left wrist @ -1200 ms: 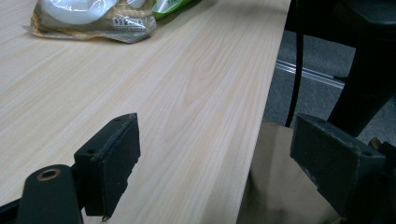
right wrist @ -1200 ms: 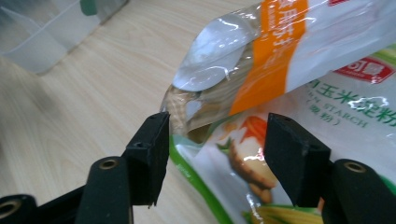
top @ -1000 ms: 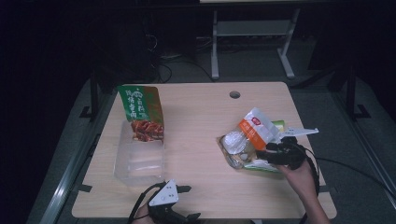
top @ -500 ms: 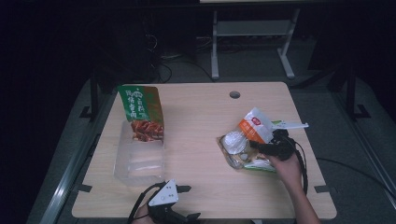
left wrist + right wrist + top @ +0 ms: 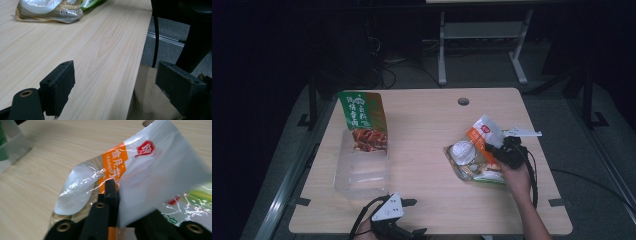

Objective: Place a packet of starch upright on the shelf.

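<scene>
A white and orange snack bag (image 5: 484, 131) lies on top of a pile of packets (image 5: 469, 170) at the table's right. My right gripper (image 5: 498, 149) reaches into that pile from the right. In the right gripper view its jaws have just closed, and the right gripper (image 5: 113, 185) is shut on the edge of the white and orange bag (image 5: 150, 162). My left gripper (image 5: 414, 217) rests at the table's front edge. Seen in the left gripper view, the left gripper (image 5: 115, 77) is open with nothing between its jaws.
At the left, a green snack bag (image 5: 362, 117) leans upright in a clear plastic container (image 5: 359, 172). A cable hole (image 5: 463, 101) sits near the far edge. The pile of packets (image 5: 47, 10) lies far beyond my left gripper.
My right gripper has slid left into the pile of packets and its jaws have closed on the white and orange bag. The left gripper has stayed where it was.
</scene>
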